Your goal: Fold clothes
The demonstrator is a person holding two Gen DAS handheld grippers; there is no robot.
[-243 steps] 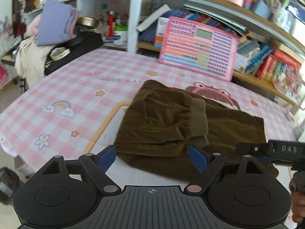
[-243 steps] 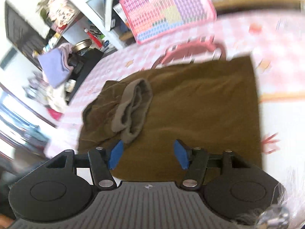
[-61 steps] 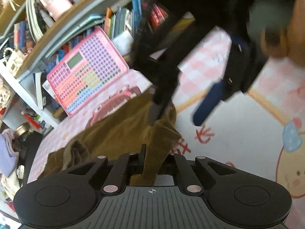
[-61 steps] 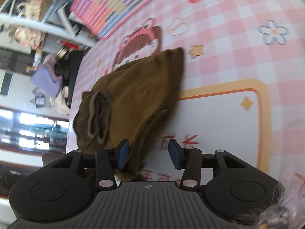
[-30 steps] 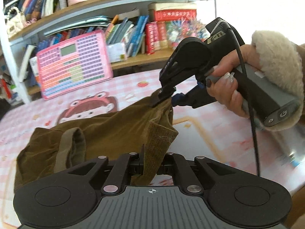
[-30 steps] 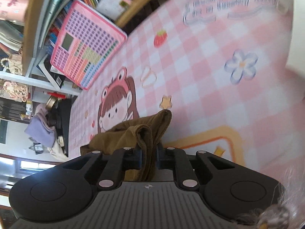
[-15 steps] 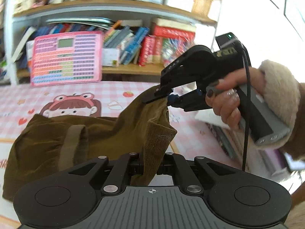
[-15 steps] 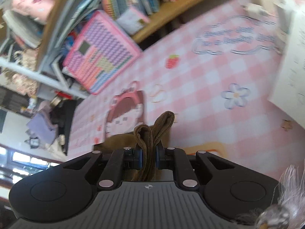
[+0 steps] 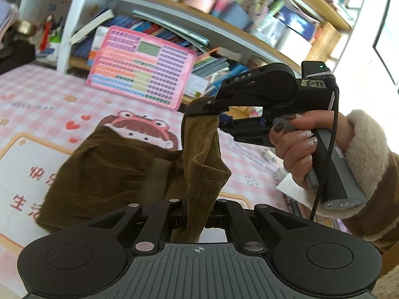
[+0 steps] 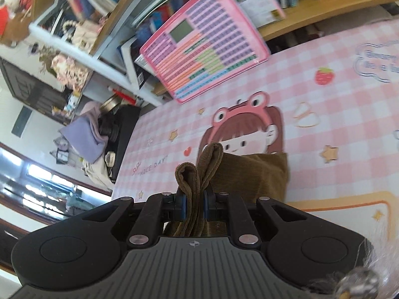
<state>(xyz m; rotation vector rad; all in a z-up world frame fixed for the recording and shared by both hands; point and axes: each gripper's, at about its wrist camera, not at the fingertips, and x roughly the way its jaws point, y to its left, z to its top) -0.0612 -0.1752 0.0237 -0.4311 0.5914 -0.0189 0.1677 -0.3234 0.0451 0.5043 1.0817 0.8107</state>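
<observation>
An olive-brown corduroy garment [image 9: 112, 164] lies partly on the pink checked tablecloth [image 9: 37, 94], with one end lifted off it. My left gripper [image 9: 198, 215] is shut on a ribbed cuff of that garment. Higher and further away, my right gripper [image 9: 219, 118] is shut on another cuff, held by a hand in a fleecy sleeve [image 9: 366, 154]. In the right wrist view the right gripper [image 10: 194, 205] pinches doubled ribbed fabric of the garment [image 10: 249, 174], whose rest hangs down to the tablecloth [image 10: 336, 104].
A pink keyboard toy [image 9: 142, 67] leans against the bookshelf [image 9: 199, 7] at the table's far edge. Lilac cloth and dark items [image 10: 94, 134] are piled at the far left corner. Papers [image 9: 291, 186] lie at the right edge.
Both grippers, which stood open over the flat garment, have shut on its cuffs and lifted that end. In the last half second they have swung left, back over the garment.
</observation>
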